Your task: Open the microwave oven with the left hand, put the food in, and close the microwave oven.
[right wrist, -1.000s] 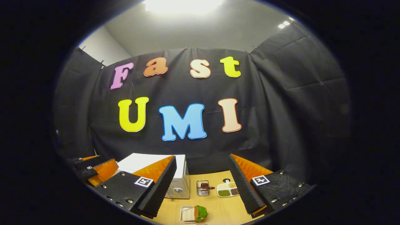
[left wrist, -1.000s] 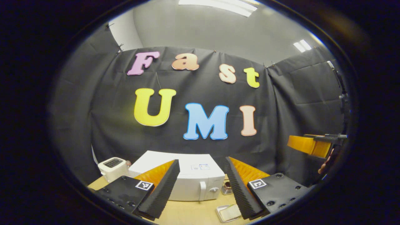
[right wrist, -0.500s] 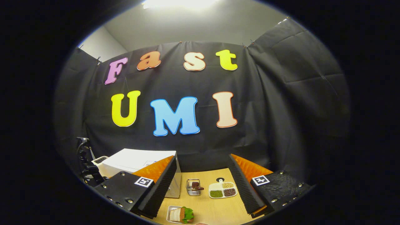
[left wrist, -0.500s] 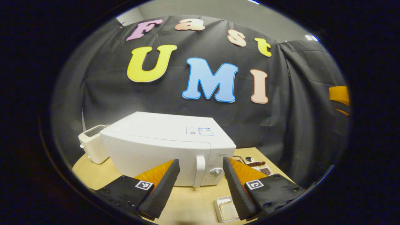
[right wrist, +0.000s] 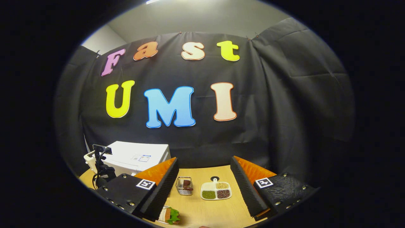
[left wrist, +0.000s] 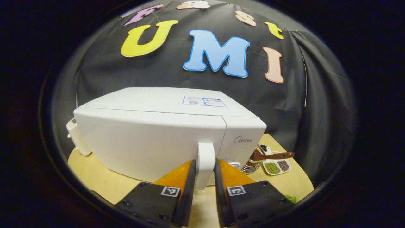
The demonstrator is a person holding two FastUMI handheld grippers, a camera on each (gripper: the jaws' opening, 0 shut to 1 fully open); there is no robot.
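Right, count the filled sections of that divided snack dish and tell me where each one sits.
3, seen in the right gripper view: on the divided dish, one section along the back holds pale grains, the front left holds green ones, the front right dark ones. None looks hidden.

On the table point(right wrist: 218, 212), the microwave point(right wrist: 136, 156) stands left of the wire basket point(right wrist: 184, 185) and divided dish point(right wrist: 216, 190).

You're facing a white microwave point(left wrist: 152, 139) with a white handle point(left wrist: 206, 164) and a blue-edged sticker point(left wrist: 205, 101) on top, on a pale wood-grain table point(right wrist: 218, 209). Your white divided dish point(right wrist: 216, 190) holds green, tan and dark brown fillings. The sandwich point(right wrist: 170, 215) shows brown bread and green lettuce beside a silver wire basket point(right wrist: 184, 186).
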